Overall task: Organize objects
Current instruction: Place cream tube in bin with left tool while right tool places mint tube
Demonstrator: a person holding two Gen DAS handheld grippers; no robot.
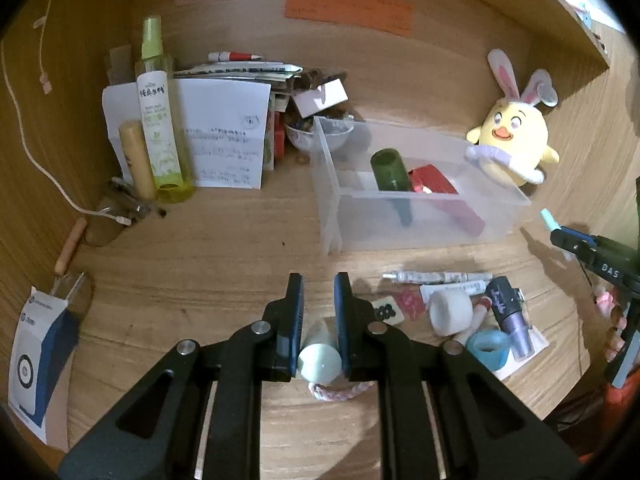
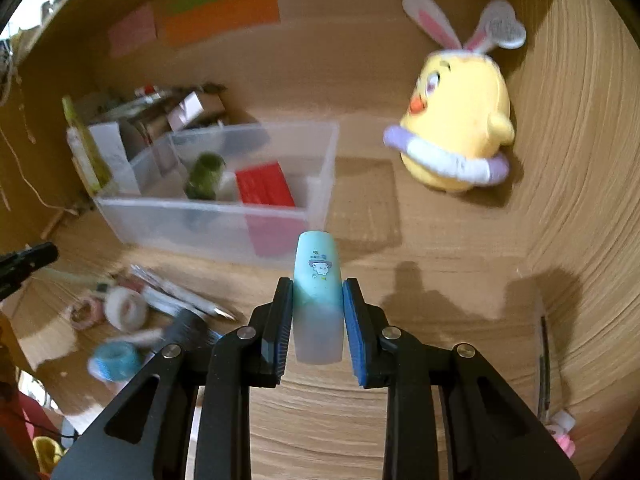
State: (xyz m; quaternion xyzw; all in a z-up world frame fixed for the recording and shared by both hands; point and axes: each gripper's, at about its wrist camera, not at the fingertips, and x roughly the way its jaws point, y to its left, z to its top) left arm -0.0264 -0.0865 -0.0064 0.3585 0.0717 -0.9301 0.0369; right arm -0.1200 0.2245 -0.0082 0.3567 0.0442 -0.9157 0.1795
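Note:
My left gripper (image 1: 319, 286) is shut on a pale green round-ended object (image 1: 320, 362) with a pink braided cord, held deep between the pads above the desk. My right gripper (image 2: 317, 288) is shut on a light blue tube (image 2: 318, 280) with a small cartoon print, held upright in front of the clear plastic bin (image 2: 280, 216). The bin (image 1: 400, 224) holds a dark green bottle (image 1: 390, 170) and a red packet (image 1: 434, 180). The right gripper also shows at the right edge of the left wrist view (image 1: 560, 232).
Loose items lie in front of the bin: a white tape roll (image 1: 450, 310), a blue tape roll (image 1: 489, 346), a purple bottle (image 1: 510, 316), pens (image 1: 436, 277). A yellow chick plush (image 1: 510, 140) stands right of the bin. A green spray bottle (image 1: 158, 120) and papers (image 1: 228, 136) stand at back left.

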